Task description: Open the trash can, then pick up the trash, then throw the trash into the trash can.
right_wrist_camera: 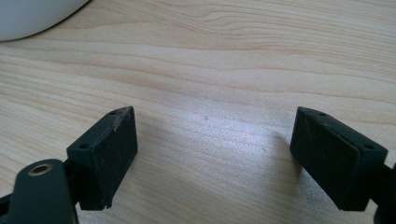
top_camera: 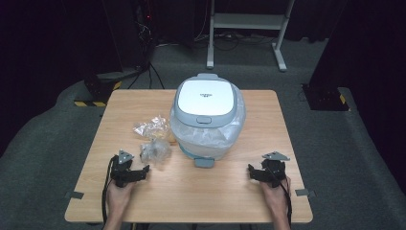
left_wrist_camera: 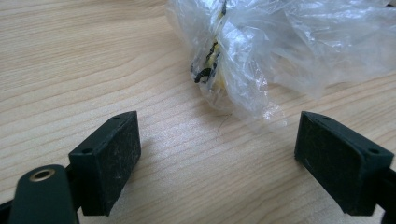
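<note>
A pale wooden table (top_camera: 201,191) fills the middle of the high view, and on its far half stands a grey-and-white lidded bin (top_camera: 207,98) lined with a clear bag whose edge spills out under the closed lid. Left of the bin lie two crumpled clear plastic wrappers: a farther one (top_camera: 152,126) and a nearer one (top_camera: 155,149), the latter sitting just beyond the left gripper (top_camera: 141,171). In the left gripper view that nearer wrapper (left_wrist_camera: 261,51) lies straight ahead of the jaws and slightly toward the right one, close but not between them, with something yellow and dark showing through the film; it is a bunched lump with no clear long axis. The left gripper's (left_wrist_camera: 217,163) jaws stand wide apart over bare wood, holding nothing. The right gripper (top_camera: 252,171) rests near the table's right front, well apart from both wrappers, and in its own view its jaws (right_wrist_camera: 215,161) are likewise spread wide with only wood grain between them and the bin's white base (right_wrist_camera: 32,16) at the upper left corner. The left hand is plainly the nearer one, so a short push forward looks likely to bring the wrapper between its jaws.
</note>
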`<state>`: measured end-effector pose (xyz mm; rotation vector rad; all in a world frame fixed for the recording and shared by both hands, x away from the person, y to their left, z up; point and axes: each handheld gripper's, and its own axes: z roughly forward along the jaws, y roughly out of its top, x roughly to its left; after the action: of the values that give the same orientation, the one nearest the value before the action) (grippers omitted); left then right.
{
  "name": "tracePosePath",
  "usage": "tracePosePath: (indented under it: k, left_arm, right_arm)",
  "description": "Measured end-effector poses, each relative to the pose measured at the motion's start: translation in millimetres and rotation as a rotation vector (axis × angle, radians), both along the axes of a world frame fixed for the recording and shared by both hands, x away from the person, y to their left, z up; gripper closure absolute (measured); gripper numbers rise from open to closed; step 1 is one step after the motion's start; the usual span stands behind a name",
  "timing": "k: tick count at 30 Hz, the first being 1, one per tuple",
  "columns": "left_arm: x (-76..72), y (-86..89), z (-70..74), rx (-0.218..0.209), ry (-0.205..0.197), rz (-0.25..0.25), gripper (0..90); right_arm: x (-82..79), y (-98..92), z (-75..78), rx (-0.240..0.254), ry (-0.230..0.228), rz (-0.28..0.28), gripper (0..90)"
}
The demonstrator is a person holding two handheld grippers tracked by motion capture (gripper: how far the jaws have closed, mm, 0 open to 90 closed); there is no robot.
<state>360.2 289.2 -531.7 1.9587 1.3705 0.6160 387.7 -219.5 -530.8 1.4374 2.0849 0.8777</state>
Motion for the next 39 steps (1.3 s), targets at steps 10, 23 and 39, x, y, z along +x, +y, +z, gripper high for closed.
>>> tracePosePath:
  k: [10, 23, 39]
  left_arm:
    - [0.1, 0.0, 0.0, 0.000, 0.000, 0.000, 14.6]
    - [0.2, -1.1, 0.1, 0.005, 0.001, 0.010, 14.1]
    - [-0.2, -3.4, 0.2, 0.006, 0.003, 0.036, 13.5]
  right_arm:
    - [-0.1, 0.2, 0.0, 0.002, 0.001, -0.002, 14.6]
    - [0.1, 0.2, 0.1, 0.002, 0.002, -0.002, 14.8]
    - [0.1, 0.2, 0.1, 0.002, 0.002, -0.002, 14.9]
